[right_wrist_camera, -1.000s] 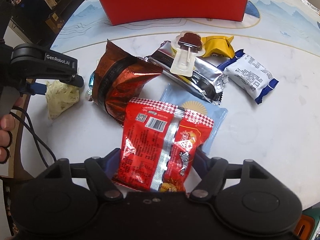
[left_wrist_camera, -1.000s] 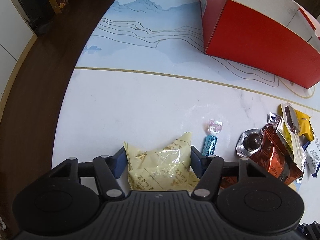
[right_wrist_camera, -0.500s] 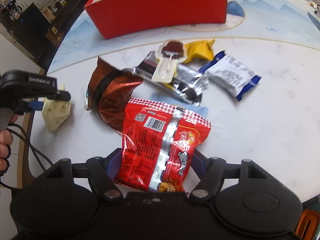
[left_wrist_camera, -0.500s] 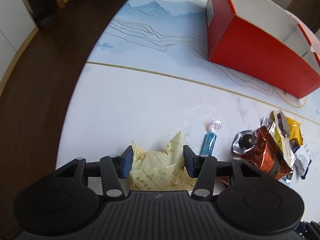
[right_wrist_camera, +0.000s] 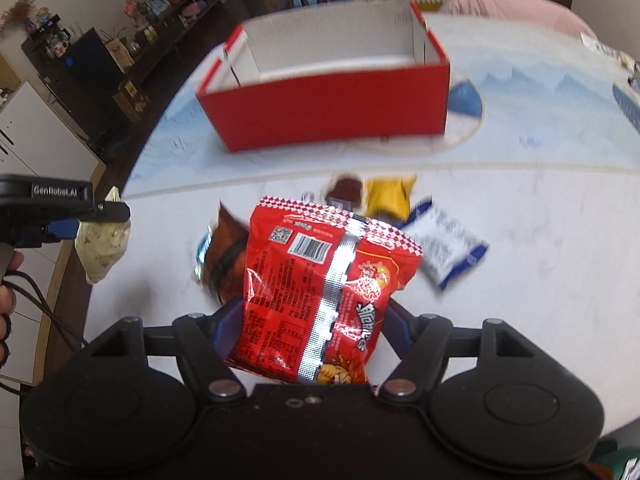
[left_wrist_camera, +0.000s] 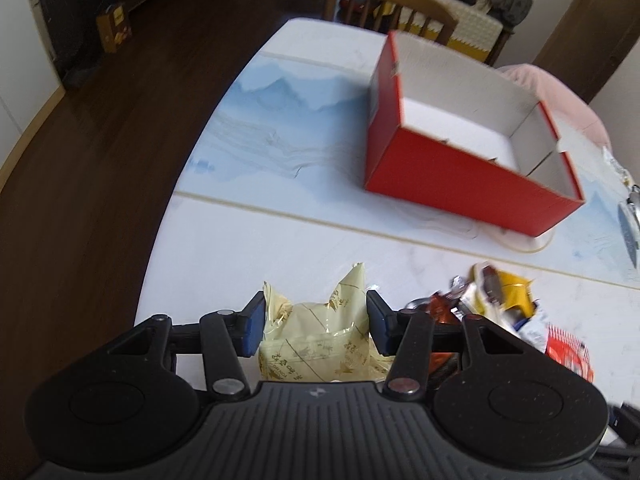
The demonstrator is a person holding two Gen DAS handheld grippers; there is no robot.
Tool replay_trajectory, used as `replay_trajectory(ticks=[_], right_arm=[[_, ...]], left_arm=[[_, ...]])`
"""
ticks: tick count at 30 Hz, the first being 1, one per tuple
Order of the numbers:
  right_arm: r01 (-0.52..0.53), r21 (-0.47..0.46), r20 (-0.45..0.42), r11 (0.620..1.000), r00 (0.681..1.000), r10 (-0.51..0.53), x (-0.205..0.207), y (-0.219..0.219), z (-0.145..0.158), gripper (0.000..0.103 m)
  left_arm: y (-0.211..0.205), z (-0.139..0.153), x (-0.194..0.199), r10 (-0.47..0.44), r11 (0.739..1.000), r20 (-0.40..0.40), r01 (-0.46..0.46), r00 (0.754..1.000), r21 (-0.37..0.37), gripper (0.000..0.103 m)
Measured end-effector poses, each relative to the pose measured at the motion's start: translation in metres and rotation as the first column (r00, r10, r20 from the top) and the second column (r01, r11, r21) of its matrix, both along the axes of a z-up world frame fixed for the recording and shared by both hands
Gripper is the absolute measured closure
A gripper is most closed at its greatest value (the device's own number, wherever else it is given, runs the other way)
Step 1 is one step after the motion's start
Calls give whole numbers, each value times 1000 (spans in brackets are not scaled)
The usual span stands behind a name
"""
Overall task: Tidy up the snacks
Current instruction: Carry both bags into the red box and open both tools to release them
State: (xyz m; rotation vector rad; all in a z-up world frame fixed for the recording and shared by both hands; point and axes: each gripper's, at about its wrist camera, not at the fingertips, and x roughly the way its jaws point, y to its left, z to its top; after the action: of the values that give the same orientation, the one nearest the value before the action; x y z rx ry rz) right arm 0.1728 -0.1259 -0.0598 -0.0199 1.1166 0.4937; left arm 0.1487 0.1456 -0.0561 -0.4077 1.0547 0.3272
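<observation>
My left gripper (left_wrist_camera: 316, 320) is shut on a pale yellow snack packet (left_wrist_camera: 320, 340), lifted off the white table (left_wrist_camera: 248, 248). From the right wrist view the same packet (right_wrist_camera: 102, 248) hangs from the left gripper (right_wrist_camera: 68, 222) at the left. My right gripper (right_wrist_camera: 310, 332) is shut on a red snack bag (right_wrist_camera: 320, 288), also held above the table. An open red box (left_wrist_camera: 472, 176) with a white inside (right_wrist_camera: 332, 56) stands farther back. It looks empty.
Several loose snacks lie on the table: a brown-red bag (right_wrist_camera: 224, 256), a yellow packet (right_wrist_camera: 388, 196), a white-and-blue packet (right_wrist_camera: 448, 248). A wooden chair (left_wrist_camera: 392, 4) stands behind the table. The table's left edge (left_wrist_camera: 160, 240) drops to dark floor. A hand (right_wrist_camera: 6, 300) shows at far left.
Both grippers have risen with their packets, which now hang clear of the table. The left jaws closed tighter on the yellow packet. The views tilted up, showing the inside of the red box.
</observation>
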Motion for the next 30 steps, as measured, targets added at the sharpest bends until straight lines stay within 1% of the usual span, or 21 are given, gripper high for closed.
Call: replay_trajectory(ticks=[6, 14, 22, 26, 30], right_arm=[[-7, 13, 86, 1000, 996, 6, 24, 0, 30, 32], [-27, 29, 170, 999, 985, 21, 67, 4, 62, 32], [-69, 31, 203, 997, 977, 61, 113, 12, 75, 32], [-91, 34, 212, 995, 974, 82, 136, 15, 78, 32], [-116, 21, 221, 993, 969, 109, 160, 22, 74, 32]], left_arm=[[-12, 27, 11, -36, 998, 54, 33, 998, 47, 52], [-28, 55, 47, -100, 991, 86, 92, 991, 95, 52], [-44, 75, 90, -156, 979, 97, 140, 983, 150, 52], [-49, 77, 115, -166, 975, 91, 150, 982, 163, 52], [-50, 72, 142, -169, 975, 71, 156, 983, 156, 52]])
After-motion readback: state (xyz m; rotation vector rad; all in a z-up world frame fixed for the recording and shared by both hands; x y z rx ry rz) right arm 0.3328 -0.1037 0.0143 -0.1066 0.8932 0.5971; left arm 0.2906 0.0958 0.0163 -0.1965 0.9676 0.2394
